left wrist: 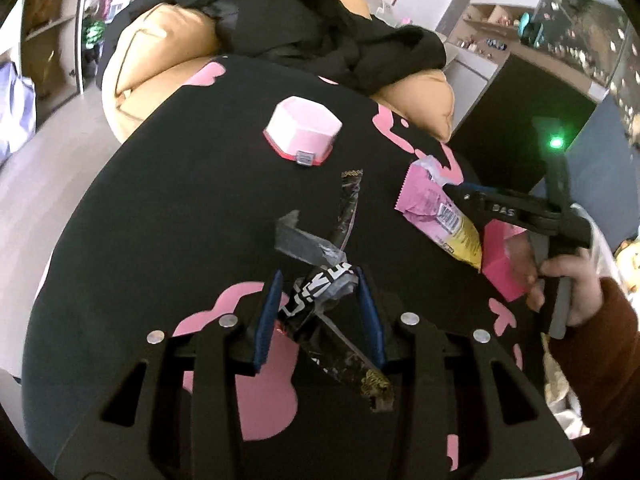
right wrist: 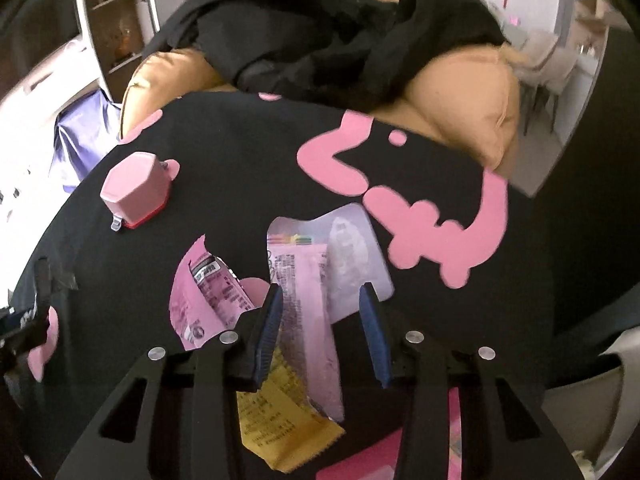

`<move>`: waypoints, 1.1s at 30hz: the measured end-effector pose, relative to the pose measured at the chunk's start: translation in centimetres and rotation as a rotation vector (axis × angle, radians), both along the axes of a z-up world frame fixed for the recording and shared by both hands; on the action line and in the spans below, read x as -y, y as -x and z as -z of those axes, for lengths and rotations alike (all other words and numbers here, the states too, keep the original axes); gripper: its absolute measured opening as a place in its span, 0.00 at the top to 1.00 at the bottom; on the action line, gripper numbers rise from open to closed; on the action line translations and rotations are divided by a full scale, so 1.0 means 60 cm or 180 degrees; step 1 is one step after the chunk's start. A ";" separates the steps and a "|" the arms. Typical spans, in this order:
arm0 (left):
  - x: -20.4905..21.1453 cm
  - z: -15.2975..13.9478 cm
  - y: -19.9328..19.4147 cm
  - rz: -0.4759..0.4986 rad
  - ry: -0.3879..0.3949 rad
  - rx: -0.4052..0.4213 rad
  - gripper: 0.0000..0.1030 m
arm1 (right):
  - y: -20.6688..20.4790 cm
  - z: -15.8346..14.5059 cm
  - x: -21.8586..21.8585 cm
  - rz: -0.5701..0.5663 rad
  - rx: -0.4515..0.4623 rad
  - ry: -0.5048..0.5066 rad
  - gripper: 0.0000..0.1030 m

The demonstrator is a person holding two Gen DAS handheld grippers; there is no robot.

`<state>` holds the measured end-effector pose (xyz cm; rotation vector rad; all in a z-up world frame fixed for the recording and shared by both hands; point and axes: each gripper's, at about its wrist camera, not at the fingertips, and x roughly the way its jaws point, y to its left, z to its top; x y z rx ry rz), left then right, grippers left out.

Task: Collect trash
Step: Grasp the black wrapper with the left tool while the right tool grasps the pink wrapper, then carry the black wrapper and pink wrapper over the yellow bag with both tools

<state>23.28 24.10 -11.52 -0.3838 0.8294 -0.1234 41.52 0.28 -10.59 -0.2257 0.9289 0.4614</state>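
A round black table [left wrist: 168, 208] patterned with pink blobs is seen before a tan cushioned sofa [right wrist: 472, 96] draped with black clothing [right wrist: 332, 36]. A pink hexagonal lidded box [left wrist: 302, 130] stands on it. A crumpled black-and-white wrapper [left wrist: 320, 286] is bracketed, loosely, by the left gripper [left wrist: 320, 300], its blue pads spread. A pink-and-yellow torn wrapper [right wrist: 304, 320] lies between the open fingers of the right gripper [right wrist: 320, 328].
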 end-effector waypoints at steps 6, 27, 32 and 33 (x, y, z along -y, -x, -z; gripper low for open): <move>-0.015 0.007 0.011 -0.0044 0.0118 0.0035 0.66 | 0.012 0.014 -0.034 -0.0185 -0.0064 0.0181 0.63; -0.004 0.005 0.045 -0.0105 0.0116 0.0075 0.66 | 0.143 -0.078 -0.009 -0.0214 0.0359 -0.0411 0.80; 0.012 -0.020 0.059 -0.0103 0.0052 0.0160 0.66 | 0.180 -0.104 0.002 -0.0295 0.0489 -0.0437 0.80; 0.016 -0.029 0.063 -0.0102 0.0027 0.0201 0.66 | 0.188 -0.110 0.007 -0.0297 0.0531 -0.0447 0.80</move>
